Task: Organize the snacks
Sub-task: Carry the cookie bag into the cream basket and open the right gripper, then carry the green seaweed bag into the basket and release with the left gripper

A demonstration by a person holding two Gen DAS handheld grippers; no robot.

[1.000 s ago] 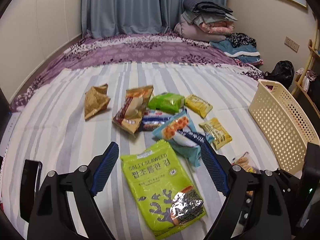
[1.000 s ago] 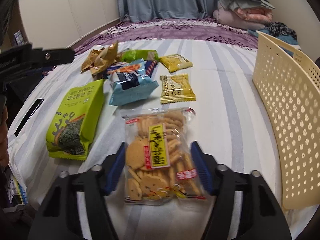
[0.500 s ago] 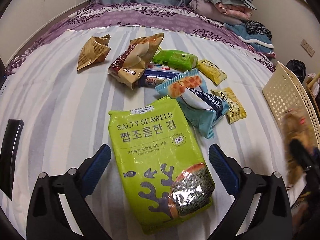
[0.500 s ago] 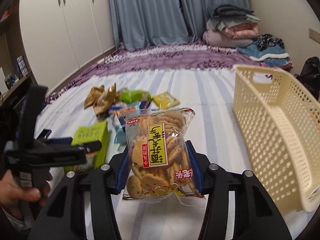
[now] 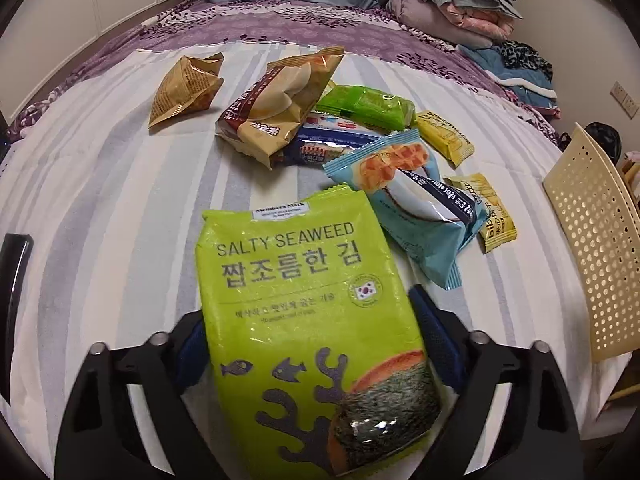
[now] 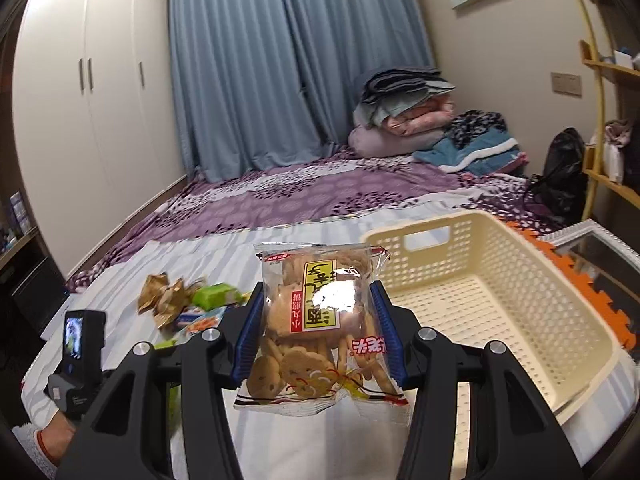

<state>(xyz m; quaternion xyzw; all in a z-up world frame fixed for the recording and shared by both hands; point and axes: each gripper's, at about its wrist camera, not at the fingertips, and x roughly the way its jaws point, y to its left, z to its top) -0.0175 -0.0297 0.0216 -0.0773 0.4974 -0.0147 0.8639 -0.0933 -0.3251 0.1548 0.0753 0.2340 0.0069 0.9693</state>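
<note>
My left gripper (image 5: 308, 344) is shut on the green salty seaweed pack (image 5: 304, 300), its blue pads pressing both long sides; the pack's far end still rests on the striped bedsheet (image 5: 100, 200). My right gripper (image 6: 318, 328) is shut on a clear bag of cookies (image 6: 316, 328) and holds it in the air, left of the cream perforated basket (image 6: 500, 300), which is empty. The basket's wall also shows at the right edge of the left wrist view (image 5: 596, 248).
Several snacks lie beyond the seaweed pack: a light blue waffle bag (image 5: 408, 204), two yellow packets (image 5: 444, 136), a green pack (image 5: 368, 106), a beige bag (image 5: 280, 108), a brown crumpled bag (image 5: 184, 88). A black phone (image 5: 12, 280) lies at the left edge. Folded bedding (image 6: 404, 108) is stacked at the far end.
My left gripper closed in on the seaweed pack and gripped it. My right gripper raised the cookie bag higher and turned toward the basket, so its inside now shows.
</note>
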